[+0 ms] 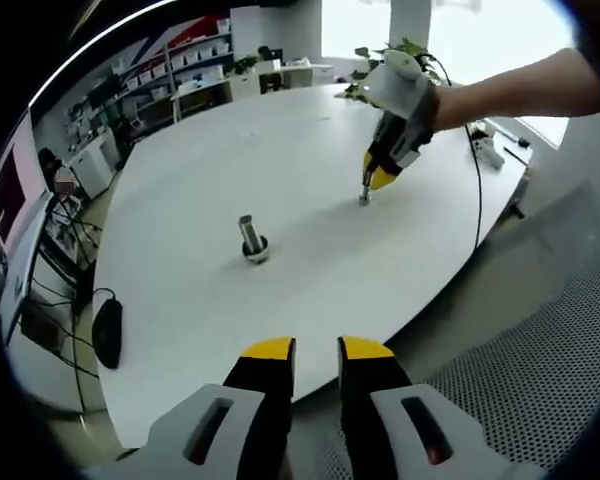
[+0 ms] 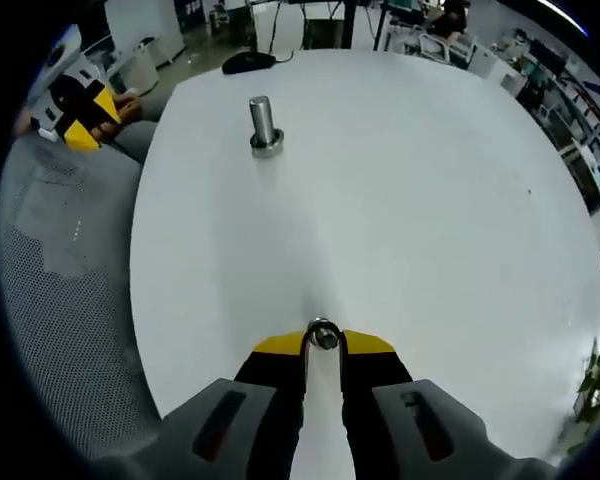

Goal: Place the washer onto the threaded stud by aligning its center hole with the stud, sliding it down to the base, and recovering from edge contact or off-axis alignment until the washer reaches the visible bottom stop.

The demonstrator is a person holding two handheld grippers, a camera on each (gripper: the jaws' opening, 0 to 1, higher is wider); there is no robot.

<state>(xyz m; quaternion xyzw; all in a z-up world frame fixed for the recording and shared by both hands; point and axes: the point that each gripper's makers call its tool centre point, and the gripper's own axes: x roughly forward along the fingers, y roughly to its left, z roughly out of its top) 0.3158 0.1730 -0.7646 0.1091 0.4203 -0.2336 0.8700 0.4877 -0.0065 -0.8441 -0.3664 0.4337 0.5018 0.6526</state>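
Right gripper view: the right gripper (image 2: 323,345) pinches the washer (image 2: 323,336) between its yellow tips, the ring standing on edge with its hole facing the camera, just above the white table (image 2: 410,200). Farther out the threaded stud (image 2: 264,122) stands upright on its round base, long axis vertical, well apart from the washer. In the left gripper view the left gripper (image 1: 317,350) hangs off the table's near edge, jaws slightly parted and holding nothing. A black mouse (image 1: 107,332) lies near the table's edge.

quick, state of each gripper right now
left gripper: open, holding nothing, at the table edge.
right gripper: shut on the washer, down at the tabletop, away from the stud.
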